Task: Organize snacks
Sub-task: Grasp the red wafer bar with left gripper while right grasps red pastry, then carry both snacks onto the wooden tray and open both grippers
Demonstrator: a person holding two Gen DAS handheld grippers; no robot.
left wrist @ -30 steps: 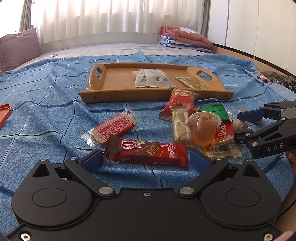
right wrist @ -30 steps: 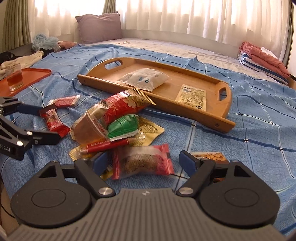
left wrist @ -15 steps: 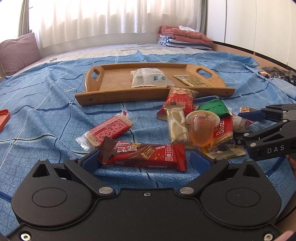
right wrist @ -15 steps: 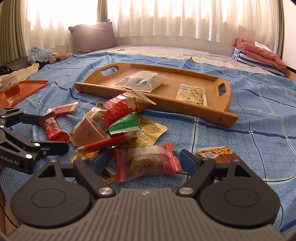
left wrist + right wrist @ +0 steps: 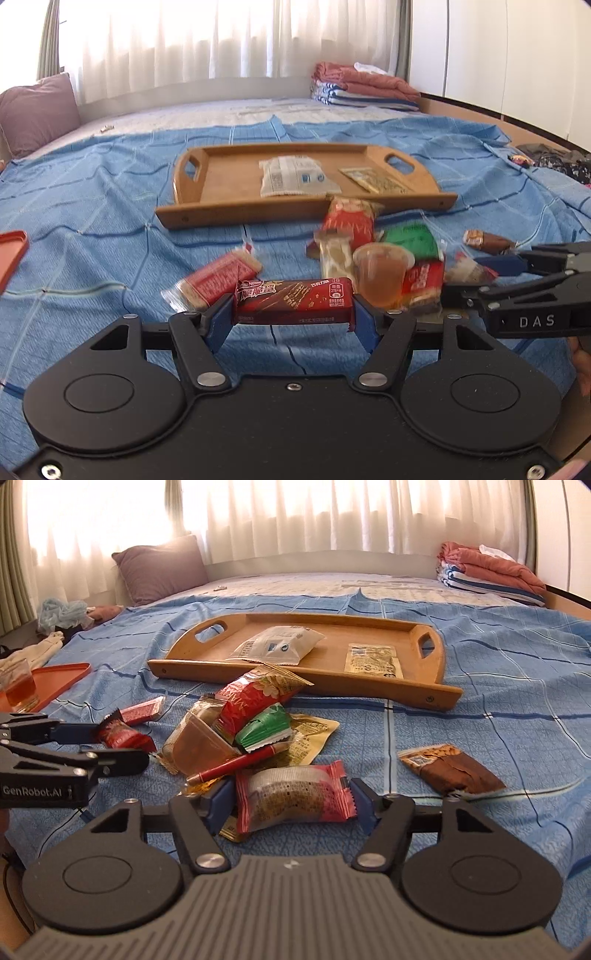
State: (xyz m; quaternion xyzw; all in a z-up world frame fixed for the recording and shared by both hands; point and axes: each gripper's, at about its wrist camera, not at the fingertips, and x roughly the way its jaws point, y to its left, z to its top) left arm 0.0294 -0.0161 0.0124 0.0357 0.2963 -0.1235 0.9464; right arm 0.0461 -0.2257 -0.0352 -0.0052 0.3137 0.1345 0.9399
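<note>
left gripper (image 5: 293, 319): jaws squeezing the chocolate bar (image 5: 293, 301) | right gripper (image 5: 291, 806): jaws squeezing the pink snack pack (image 5: 293, 799) | tray (image 5: 236, 214) sitting at 12 o'clock

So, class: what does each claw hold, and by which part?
The left claw grips the chocolate bar by its two short ends. The right claw grips the pink-wrapped cake by its two crimped ends.

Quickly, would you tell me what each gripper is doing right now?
Left gripper: shut on the red chocolate wafer bar.
Right gripper: shut on the pink-edged cake packet.
</note>
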